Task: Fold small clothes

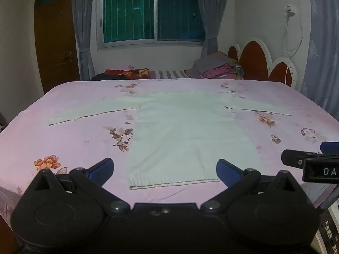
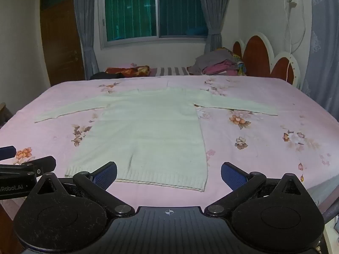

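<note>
A white knitted sweater [image 1: 186, 131] lies flat and face down or face up, which one cannot be told, on a bed covered by a pink floral sheet [image 1: 80, 131]. Its ribbed hem [image 2: 148, 180] is at the near edge of the bed, closest to both cameras, and its body runs away toward the window [image 1: 151, 14] on the far wall. Both sleeves are spread out sideways from the shoulders, the left sleeve [image 1: 89, 111] and the right sleeve [image 2: 237, 104] each resting flat on the sheet. Beyond the sweater, at the far side of the bed, sits a heap of folded clothes [image 2: 218, 64].

The left claw [image 1: 165, 170] hovers just short of the hem, jaws spread wide, holding nothing. The right claw [image 2: 168, 174] hovers beside it over the hem's right part, jaws equally wide, also empty.

The sweater looks soft, light and limp, likely to sag and stretch rather than keep a shape, and its knit should grip well against the blue pads. No fold appears made yet. Sensible places to pinch are a sleeve cuff, or a hem corner together with the shoulder on the same side, so that the fabric lifts evenly.
</note>
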Demonstrator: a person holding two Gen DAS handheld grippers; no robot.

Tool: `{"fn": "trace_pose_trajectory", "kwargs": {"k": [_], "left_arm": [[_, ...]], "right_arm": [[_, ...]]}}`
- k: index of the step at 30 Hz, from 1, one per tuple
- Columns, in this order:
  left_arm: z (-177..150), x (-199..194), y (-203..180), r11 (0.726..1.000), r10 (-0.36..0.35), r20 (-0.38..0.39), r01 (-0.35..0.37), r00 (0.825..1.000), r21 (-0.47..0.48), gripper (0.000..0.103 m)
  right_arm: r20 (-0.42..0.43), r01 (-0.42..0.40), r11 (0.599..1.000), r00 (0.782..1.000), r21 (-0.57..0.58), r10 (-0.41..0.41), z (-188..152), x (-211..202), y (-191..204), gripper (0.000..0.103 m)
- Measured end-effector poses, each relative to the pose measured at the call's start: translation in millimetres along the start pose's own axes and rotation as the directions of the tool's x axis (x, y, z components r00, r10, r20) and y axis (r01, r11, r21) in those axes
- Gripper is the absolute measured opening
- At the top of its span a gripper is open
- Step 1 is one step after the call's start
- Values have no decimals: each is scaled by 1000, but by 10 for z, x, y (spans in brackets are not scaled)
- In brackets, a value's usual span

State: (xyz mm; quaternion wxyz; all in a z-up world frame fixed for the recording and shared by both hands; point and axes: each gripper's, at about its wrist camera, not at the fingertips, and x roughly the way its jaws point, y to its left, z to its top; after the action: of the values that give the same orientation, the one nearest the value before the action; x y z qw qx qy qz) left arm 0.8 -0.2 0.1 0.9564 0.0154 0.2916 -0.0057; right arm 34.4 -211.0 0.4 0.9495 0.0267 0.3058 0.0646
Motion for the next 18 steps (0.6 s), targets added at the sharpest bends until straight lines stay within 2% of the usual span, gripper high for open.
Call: {"fn": "trace_pose_trajectory", "kwargs": {"k": [10, 12, 18], "left_arm": [[41, 52, -120, 1000, -6, 17, 6, 1000, 23, 103], [-35, 10, -2, 1000, 0, 9, 0, 1000, -9, 103], [-18, -18, -15, 1000, 4, 17, -3, 1000, -7, 103]], "right_arm": [[9, -1, 1000, 1000, -1, 1, -26, -10, -8, 103], [9, -2, 1000, 1000, 0, 2, -2, -25, 2, 103], [10, 1, 1000, 1000, -1, -1, 1, -24, 7, 103]]}}
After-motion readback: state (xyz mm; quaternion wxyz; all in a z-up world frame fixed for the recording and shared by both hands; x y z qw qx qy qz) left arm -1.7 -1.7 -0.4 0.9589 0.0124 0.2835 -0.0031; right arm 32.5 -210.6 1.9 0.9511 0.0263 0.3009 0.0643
